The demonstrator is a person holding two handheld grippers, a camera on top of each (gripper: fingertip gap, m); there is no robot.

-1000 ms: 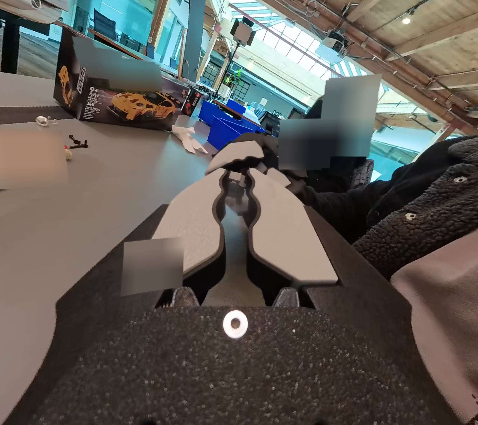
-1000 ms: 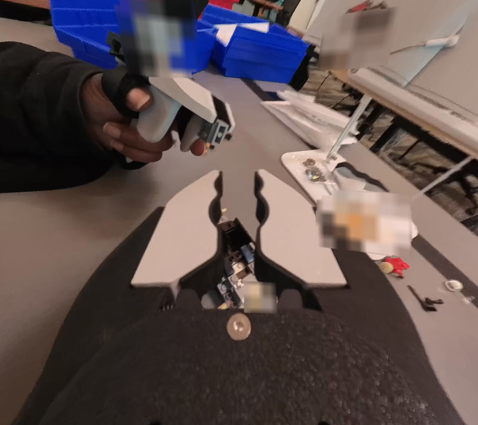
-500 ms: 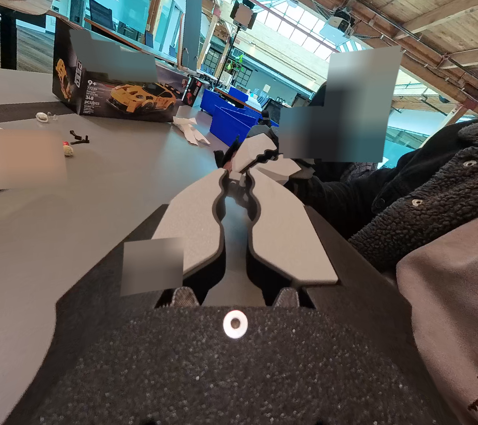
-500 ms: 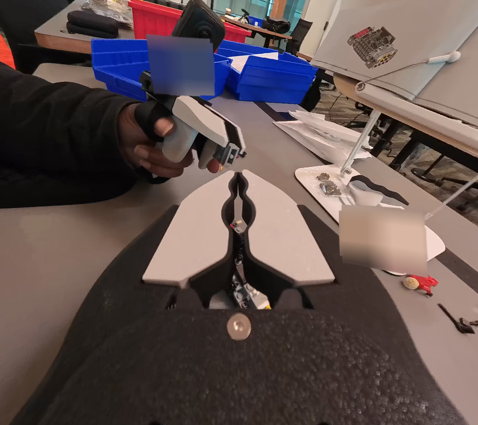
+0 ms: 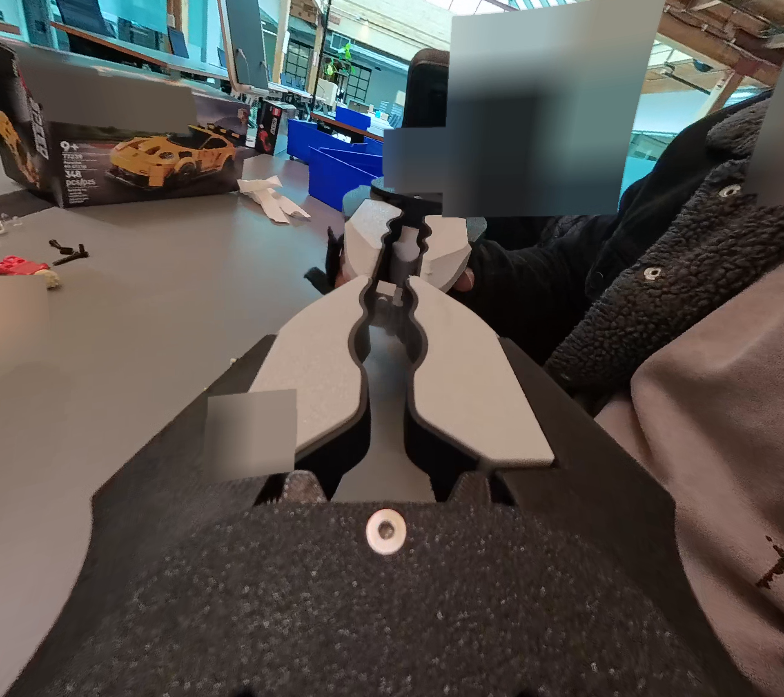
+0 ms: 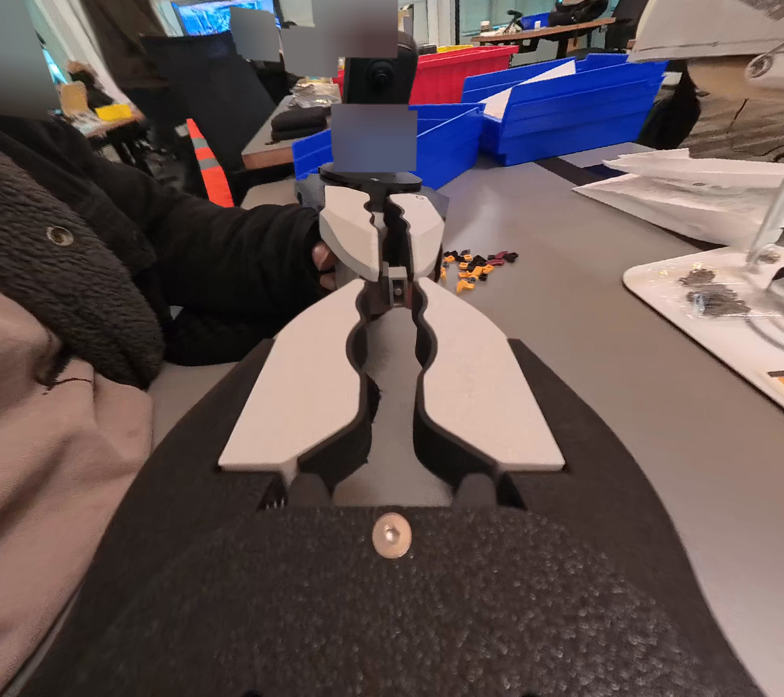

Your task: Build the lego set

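On the grey table at far left stands a dark cardboard set box printed with a yellow car, with small black pins and a red piece lying in front of it and crumpled white paper to its right. Near the middle, the left gripper has its pale fingers drawn almost together on a small grey brick, which sticks out of their tips just above the table. The right gripper meets it head-on, tips almost touching; its fingers stand a narrow gap apart on either side of that brick, and whether they press on it cannot be told. In the right wrist view a person's dark fleece sleeve comes in from the left and an orange traffic cone stands behind it. Right of the grippers lies a loose scatter of yellow, black and dark red pieces, with blue plastic bins beyond and a white tray holding bagged dark parts at far right
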